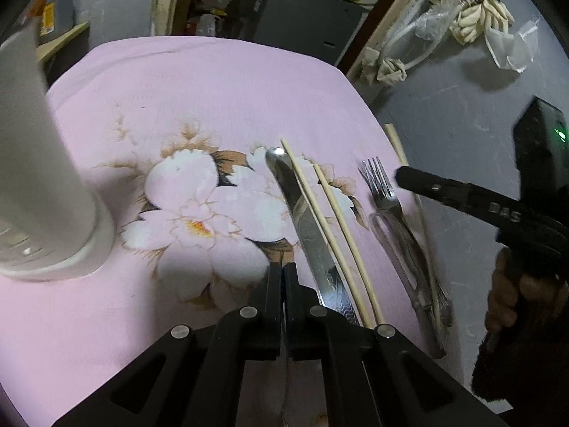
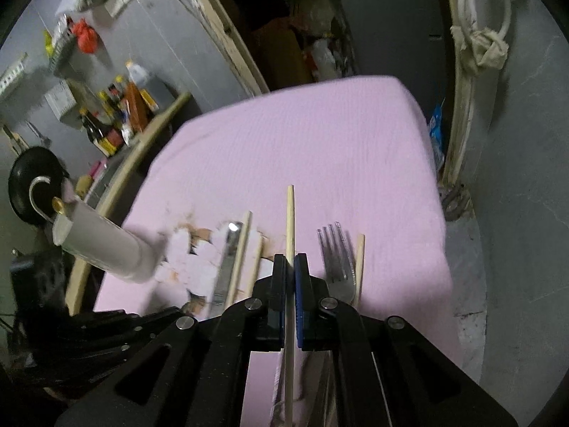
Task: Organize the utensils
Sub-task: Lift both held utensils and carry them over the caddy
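Right claw (image 2: pixel 291 261) clamped on chopstick (image 2: pixel 290 213). Left claw (image 1: pixel 283 270) together, empty. Knife (image 1: pixel 306 227), forks (image 1: pixel 387 195), chopsticks on surface (image 1: pixel 213 82); holder (image 1: pixel 39 178) unfilled, apparently.

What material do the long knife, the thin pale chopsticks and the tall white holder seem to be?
Long shiny knife: likely polished steel, mirror glare. Thin pale chopsticks: probably bamboo or wood, matte beige. Tall white cylindrical holder: matte, perhaps ceramic or plastic; unclear.
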`<action>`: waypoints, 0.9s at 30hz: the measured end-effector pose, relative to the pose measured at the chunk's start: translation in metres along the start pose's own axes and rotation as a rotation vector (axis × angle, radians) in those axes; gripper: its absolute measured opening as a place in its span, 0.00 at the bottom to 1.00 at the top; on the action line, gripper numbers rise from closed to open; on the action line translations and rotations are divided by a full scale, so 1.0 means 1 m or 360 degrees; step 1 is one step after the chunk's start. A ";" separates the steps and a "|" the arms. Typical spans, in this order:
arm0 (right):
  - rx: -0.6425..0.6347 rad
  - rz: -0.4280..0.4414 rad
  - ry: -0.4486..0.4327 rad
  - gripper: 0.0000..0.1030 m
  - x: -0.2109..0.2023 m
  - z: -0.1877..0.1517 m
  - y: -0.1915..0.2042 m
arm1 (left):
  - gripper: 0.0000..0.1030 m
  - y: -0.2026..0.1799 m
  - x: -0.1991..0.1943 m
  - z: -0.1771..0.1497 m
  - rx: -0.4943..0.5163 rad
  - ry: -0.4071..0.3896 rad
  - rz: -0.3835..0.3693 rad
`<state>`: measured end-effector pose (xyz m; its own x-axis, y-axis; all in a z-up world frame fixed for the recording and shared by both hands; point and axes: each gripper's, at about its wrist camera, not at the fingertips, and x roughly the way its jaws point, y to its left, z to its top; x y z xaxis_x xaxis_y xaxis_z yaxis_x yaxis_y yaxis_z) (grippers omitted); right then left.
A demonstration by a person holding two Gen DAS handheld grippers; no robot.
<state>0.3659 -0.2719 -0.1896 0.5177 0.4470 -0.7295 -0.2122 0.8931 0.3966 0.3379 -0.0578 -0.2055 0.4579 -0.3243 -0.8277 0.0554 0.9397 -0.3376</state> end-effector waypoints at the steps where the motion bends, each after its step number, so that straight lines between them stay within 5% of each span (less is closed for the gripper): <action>1: 0.0012 0.0010 -0.0039 0.04 -0.008 0.000 0.002 | 0.02 0.001 -0.003 -0.001 -0.0006 -0.0011 -0.0003; 13: 0.0001 0.0054 -0.0583 0.04 -0.096 0.002 0.081 | 0.02 0.025 -0.129 0.013 -0.0147 -0.0572 -0.0200; 27: -0.0192 0.0260 -0.1147 0.04 -0.100 0.050 0.244 | 0.02 0.121 -0.251 0.062 -0.0185 -0.1083 -0.0040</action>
<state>0.3033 -0.1015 0.0081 0.8777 0.4678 -0.1041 -0.4011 0.8360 0.3745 0.2849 0.1441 -0.0108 0.9148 -0.1698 -0.3666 -0.0048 0.9027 -0.4302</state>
